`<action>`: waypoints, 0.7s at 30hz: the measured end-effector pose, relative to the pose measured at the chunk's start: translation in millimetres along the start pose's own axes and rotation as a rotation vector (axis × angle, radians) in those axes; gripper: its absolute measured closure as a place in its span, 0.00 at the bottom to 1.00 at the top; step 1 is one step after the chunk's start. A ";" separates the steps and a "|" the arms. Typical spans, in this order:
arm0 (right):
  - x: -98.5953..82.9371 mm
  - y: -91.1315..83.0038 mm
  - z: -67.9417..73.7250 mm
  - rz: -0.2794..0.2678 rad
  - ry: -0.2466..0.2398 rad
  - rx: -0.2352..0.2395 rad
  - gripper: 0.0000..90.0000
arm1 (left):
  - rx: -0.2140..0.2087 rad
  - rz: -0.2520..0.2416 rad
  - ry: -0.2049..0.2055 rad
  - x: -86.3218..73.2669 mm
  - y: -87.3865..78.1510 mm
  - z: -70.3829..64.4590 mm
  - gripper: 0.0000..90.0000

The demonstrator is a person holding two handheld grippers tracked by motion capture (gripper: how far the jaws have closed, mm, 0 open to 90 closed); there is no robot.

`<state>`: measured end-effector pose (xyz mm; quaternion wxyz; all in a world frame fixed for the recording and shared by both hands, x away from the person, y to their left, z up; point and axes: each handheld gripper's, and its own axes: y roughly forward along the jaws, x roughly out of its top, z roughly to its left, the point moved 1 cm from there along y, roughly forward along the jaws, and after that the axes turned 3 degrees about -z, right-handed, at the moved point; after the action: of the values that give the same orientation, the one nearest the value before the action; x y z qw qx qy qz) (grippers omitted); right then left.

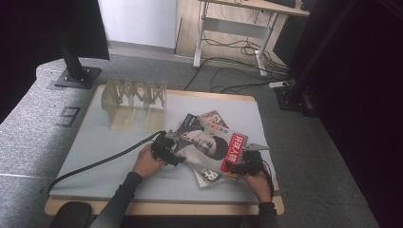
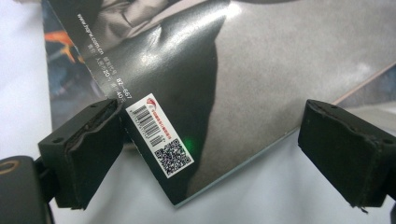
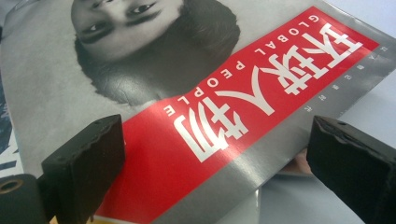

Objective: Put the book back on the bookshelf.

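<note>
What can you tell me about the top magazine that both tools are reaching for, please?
The top magazine is glossy, with a grey cover, a black-and-white portrait and a red title band reading GLOBAL PEOPLE. A white barcode sticker sits near one corner. It lies flat and skewed on other magazines. The left tool and right tool straddle opposite corners, jaws open.

Magazine (image 1: 209, 142): glossy cover, grey ground, black-and-white portrait, red title band with white characters and the words "GLOBAL PEOPLE". White barcode and QR sticker (image 2: 159, 136) near one corner. Closed, lying flat and skewed, topmost of a loose fanned pile of magazines (image 1: 207, 176) on the pale counter (image 1: 104, 156), toward its near right. The stickered corner overhangs the pile's edge onto the counter. One red-and-white cover (image 1: 215, 118) pokes out behind.
</note>
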<state>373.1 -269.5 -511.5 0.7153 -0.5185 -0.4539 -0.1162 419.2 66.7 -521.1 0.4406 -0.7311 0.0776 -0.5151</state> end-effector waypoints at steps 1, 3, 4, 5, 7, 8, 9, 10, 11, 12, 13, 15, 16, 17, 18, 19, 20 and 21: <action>0.0 0.0 0.0 0.000 0.000 0.000 0.05 | 0.000 0.000 0.000 0.0 0.0 0.0 0.07; 0.8 0.5 2.3 0.000 -0.008 0.002 0.05 | -0.006 0.006 -0.007 -2.6 -1.2 -1.6 0.07; 1.1 0.7 3.6 0.002 -0.006 0.001 0.04 | -0.009 0.006 -0.012 -4.3 -2.5 -3.0 0.07; 0.9 0.9 5.2 0.007 -0.007 0.004 0.01 | -0.012 0.005 -0.013 -4.9 -3.2 -3.5 0.07; 0.1 1.8 7.6 0.011 -0.010 0.008 0.00 | -0.013 0.003 -0.017 -5.4 -3.7 -4.2 0.07; -0.8 1.3 9.1 0.006 -0.013 0.002 0.00 | -0.013 0.004 -0.016 -5.9 -4.6 -5.1 0.07; -2.1 0.4 11.3 0.002 -0.003 -0.001 0.00 | -0.015 0.004 -0.018 -6.4 -5.2 -5.7 0.07; -4.2 -1.8 13.4 0.001 -0.006 0.003 0.00 | -0.018 0.005 -0.018 -6.8 -5.6 -6.1 0.08; -5.4 -3.3 14.6 0.003 -0.008 0.009 0.00 | -0.022 0.008 -0.019 -7.7 -6.4 -7.7 0.08; -6.6 -4.9 15.7 0.005 -0.017 0.012 0.00 | -0.022 0.008 -0.019 -7.7 -6.4 -7.7 0.08; -6.6 -4.9 15.7 0.005 -0.017 0.012 0.00 | -0.023 0.007 -0.018 -8.2 -6.7 -8.7 0.08; -8.8 -8.7 19.1 0.011 -0.028 0.017 0.00 | -0.025 0.006 -0.017 -9.1 -7.6 -10.9 0.08; -10.8 -12.1 23.2 0.012 -0.039 0.018 0.00 | -0.029 0.005 -0.018 -9.6 -9.2 -12.9 0.08; -10.8 -12.1 23.2 0.012 -0.039 0.018 0.00 | -0.029 0.005 -0.018 -9.6 -9.2 -12.9 0.08; -12.6 -15.2 26.5 0.015 -0.057 0.025 0.00 | -0.027 0.007 -0.011 -9.9 -10.8 -15.4 0.08; -13.4 -16.4 27.9 0.014 -0.062 0.028 0.00 | -0.027 0.007 -0.011 -9.9 -10.8 -15.4 0.09; -13.4 -16.4 27.9 0.014 -0.062 0.028 0.00 | -0.029 0.003 -0.013 -10.1 -11.3 -17.0 0.09; -14.1 -17.5 28.8 0.016 -0.068 0.027 0.00 | -0.049 -0.002 -0.014 -10.3 -12.4 -18.7 0.09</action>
<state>338.8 -257.0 -509.7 0.7073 -0.5160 -0.4754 -0.0865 394.9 69.4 -517.6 0.4227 -0.7451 0.0865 -0.5085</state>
